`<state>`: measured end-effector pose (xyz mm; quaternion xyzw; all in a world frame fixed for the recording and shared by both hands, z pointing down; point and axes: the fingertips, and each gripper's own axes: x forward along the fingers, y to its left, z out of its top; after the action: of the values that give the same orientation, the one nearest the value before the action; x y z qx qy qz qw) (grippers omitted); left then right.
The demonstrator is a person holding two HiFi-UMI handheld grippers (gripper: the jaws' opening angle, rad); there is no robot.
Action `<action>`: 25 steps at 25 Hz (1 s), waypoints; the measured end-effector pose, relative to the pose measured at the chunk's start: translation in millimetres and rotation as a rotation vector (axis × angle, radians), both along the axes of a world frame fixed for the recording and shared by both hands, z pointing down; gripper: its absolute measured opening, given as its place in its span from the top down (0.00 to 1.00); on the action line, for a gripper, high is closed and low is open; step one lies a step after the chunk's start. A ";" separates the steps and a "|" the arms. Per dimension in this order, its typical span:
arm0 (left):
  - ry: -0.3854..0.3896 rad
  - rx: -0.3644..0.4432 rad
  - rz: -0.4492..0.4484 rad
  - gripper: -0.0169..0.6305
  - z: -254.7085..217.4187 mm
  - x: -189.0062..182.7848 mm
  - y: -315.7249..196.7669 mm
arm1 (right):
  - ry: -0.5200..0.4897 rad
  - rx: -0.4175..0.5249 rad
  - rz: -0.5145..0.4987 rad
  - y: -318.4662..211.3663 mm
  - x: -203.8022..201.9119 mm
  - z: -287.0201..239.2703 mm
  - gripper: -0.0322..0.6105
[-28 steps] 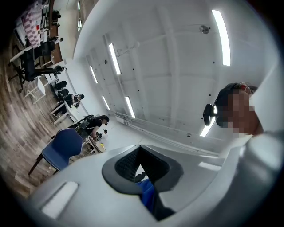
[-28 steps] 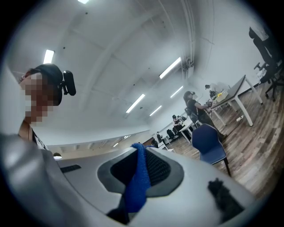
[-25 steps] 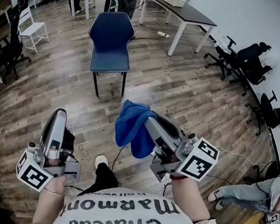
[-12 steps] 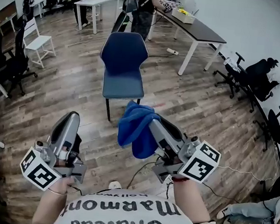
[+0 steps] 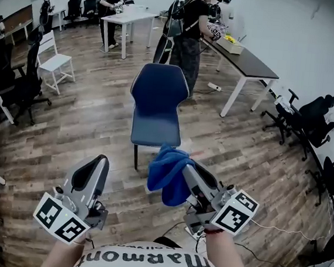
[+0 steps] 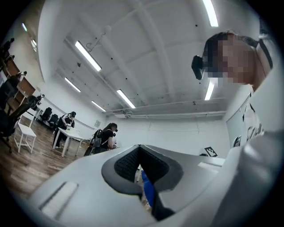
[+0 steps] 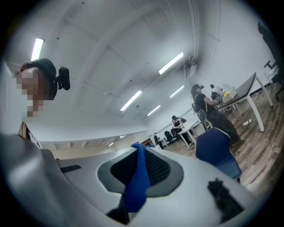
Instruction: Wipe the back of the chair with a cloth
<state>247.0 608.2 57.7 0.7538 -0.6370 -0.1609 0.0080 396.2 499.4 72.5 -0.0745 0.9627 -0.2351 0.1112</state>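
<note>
Compared with the earlier head view, both grippers have closed in on the chair [image 5: 156, 108], which now sits lower in the frame and nearer to the cloth [image 5: 169, 171].

1. Chair: blue, upright on the wood floor [image 5: 86, 122], with its seat facing the operator. The back rises on the far side of the seat.
2. Right gripper [image 5: 180, 162]: jaws clamped on the blue cloth. In the right gripper view a fold of the cloth runs up between the two black pads. In the head view the cloth hangs bunched over the jaw tips, and its upper edge overlaps the front edge of the chair seat. Whether the two touch cannot be determined.
3. Left gripper [image 5: 97, 165]: jaws together, nothing gripped. It is held to the left of the chair's front legs and well apart from the cloth.
4. Surroundings: a person [image 5: 192, 27] stands just behind the chair back, beside a dark table [image 5: 250, 62] to the right rear. A white table [image 5: 128, 17] stands to the left rear of the chair, and black office chairs [image 5: 309, 120] stand far right.
</note>
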 end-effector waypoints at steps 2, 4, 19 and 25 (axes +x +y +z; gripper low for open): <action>-0.027 -0.002 0.011 0.97 6.4 3.9 -9.7 | 0.005 -0.032 0.009 -9.3 -2.1 7.2 0.87; -0.020 -0.003 0.039 0.97 14.4 8.3 -21.1 | 0.006 -0.047 0.015 -18.8 -2.2 13.0 0.87; -0.009 -0.013 -0.046 0.97 4.8 -25.4 -163.1 | 0.074 0.066 -0.160 -164.0 -67.5 8.5 0.87; 0.018 0.003 -0.050 0.97 0.7 -28.1 -221.1 | 0.065 0.086 -0.180 -229.8 -77.4 -1.4 0.87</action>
<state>218.8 387.1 58.5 0.7363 -0.6552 -0.1687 0.0083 318.8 269.6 71.1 0.0097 0.9778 -0.2001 0.0612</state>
